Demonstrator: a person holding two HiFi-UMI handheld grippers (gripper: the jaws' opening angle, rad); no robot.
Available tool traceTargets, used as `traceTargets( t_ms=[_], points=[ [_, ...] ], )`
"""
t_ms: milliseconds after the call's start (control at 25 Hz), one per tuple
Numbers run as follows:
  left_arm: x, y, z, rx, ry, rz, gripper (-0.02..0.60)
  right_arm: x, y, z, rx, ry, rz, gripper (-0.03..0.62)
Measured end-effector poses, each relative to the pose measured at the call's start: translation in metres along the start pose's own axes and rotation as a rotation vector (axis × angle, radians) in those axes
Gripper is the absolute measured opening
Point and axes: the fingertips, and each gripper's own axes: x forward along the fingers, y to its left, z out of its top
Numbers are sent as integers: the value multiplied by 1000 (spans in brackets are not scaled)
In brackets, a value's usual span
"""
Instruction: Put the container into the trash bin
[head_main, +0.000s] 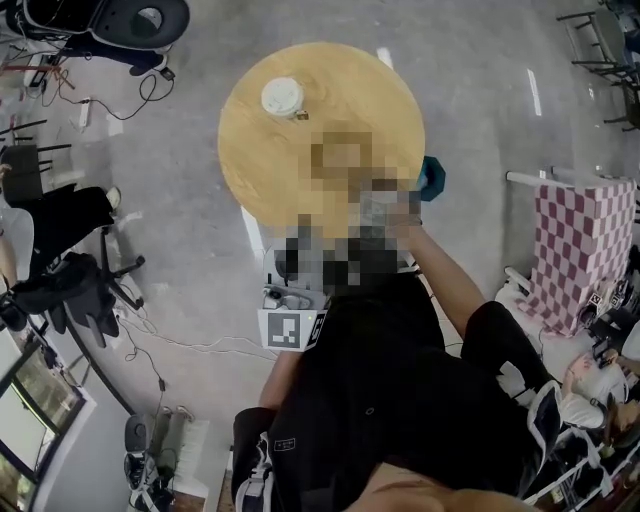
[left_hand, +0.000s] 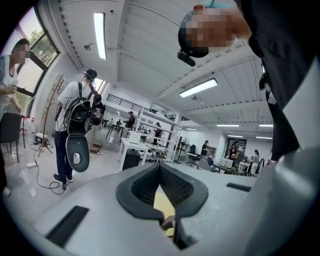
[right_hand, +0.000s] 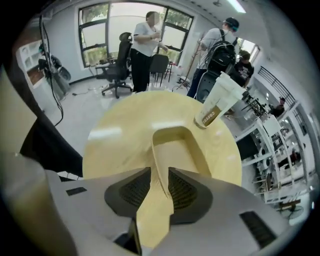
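A tan paper container (right_hand: 177, 145) lies open-topped on the round wooden table (right_hand: 117, 142). My right gripper (right_hand: 159, 172) points steeply down at it, and the container's near wall stands between the jaws with a gap on each side, so the gripper is open. In the head view the right gripper (head_main: 395, 205) is over the table's (head_main: 290, 170) near edge, and a mosaic patch hides the container. My left gripper (head_main: 285, 290) hangs beside the table edge, pointing almost level. In its own view the left gripper (left_hand: 160, 166) has its tips together on nothing. No trash bin shows.
A white lidded cup (head_main: 283, 98) stands at the table's far left, and the same cup (right_hand: 216, 104) is beyond the container. Office chairs (head_main: 60, 250) and cables lie to the left. A checked cloth (head_main: 580, 250) is at the right. People (right_hand: 145, 45) stand beyond the table.
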Motion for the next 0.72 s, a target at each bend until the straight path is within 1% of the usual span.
traceTargets(
  t_ms=[80, 280, 360, 400, 520, 720],
  points=[
    [3, 2, -2, -1, 5, 8, 8, 13, 1, -6, -34, 24, 12, 127],
    [7, 10, 0, -4, 16, 17, 8, 35, 0, -16, -67, 86, 18, 120],
    [7, 9, 2, -6, 14, 19, 8, 38, -1, -21, -80, 108, 9, 77],
    [6, 8, 2, -6, 14, 19, 8, 38, 0, -23, -83, 113, 10, 64],
    [1, 9, 6, -6, 10, 18, 8, 36, 3, -20, -82, 117, 22, 54],
    [-14, 14, 15, -6, -27, 8, 8, 25, -1, -8, -53, 102, -13, 41]
  ],
)
